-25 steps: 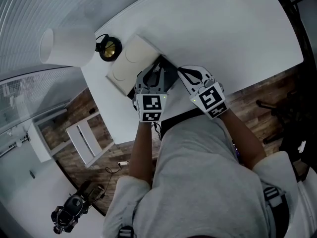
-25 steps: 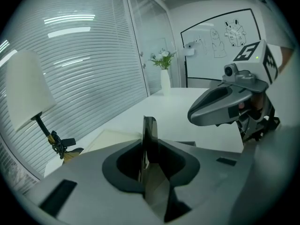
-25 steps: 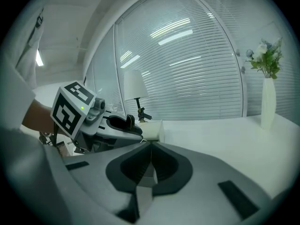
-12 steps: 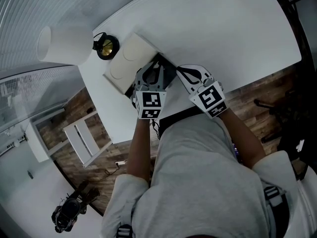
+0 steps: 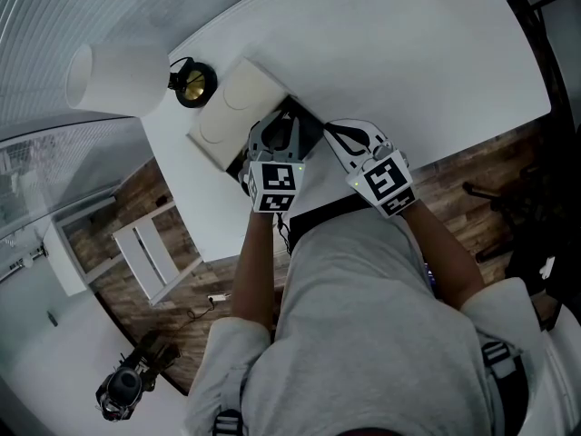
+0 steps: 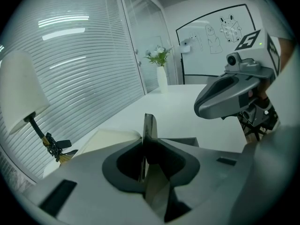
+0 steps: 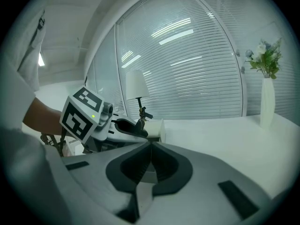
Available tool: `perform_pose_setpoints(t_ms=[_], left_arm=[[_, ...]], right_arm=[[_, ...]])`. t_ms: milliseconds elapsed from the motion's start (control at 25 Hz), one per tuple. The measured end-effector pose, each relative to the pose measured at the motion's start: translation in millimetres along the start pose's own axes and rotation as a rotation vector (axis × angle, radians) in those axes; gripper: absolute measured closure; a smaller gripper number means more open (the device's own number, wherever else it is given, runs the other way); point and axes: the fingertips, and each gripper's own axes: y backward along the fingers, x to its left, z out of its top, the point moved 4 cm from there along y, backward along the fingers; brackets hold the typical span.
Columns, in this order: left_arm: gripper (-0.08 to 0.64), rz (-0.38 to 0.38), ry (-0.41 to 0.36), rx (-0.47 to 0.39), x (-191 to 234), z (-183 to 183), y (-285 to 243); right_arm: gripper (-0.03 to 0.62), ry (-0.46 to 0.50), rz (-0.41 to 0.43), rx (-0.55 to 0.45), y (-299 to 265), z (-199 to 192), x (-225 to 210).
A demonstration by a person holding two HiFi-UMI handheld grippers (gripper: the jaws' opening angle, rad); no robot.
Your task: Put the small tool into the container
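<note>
Left gripper view shows a thin, flat dark piece, which I take for the small tool (image 6: 149, 125), standing upright on edge between the jaws of the left gripper (image 6: 149, 149). The jaws are pressed together on its lower part with no gap showing. The piece looks light, stiff and smooth, so it would likely swivel or slip if pinched only at a tip. A hold low down across its flat faces, as here, seems the sound one, and it should need little force. Just beyond it lies the dark open container (image 6: 183, 141), with a flat cream box (image 6: 112, 137) touching it or just beside it on the left. In the head view the left gripper hangs over the container, which sits near the near edge of the tabletop (image 5: 408, 53), towards its left corner; the tool itself can't be made out there. The right gripper (image 7: 150, 146) has its jaws closed on nothing and hovers just beside the left one, over the near edge. A lamp (image 5: 118, 75) stands at the left corner, past the cream box.
</note>
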Motion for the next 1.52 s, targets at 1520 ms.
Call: perform_pose_setpoints(t_ms=[1520], left_arm=[[0.468,-0.457,0.214,0.338,-4,-17,-8]], right_arm=[[0.566,-0.04,-0.026,0.0,-1,-1,-19]])
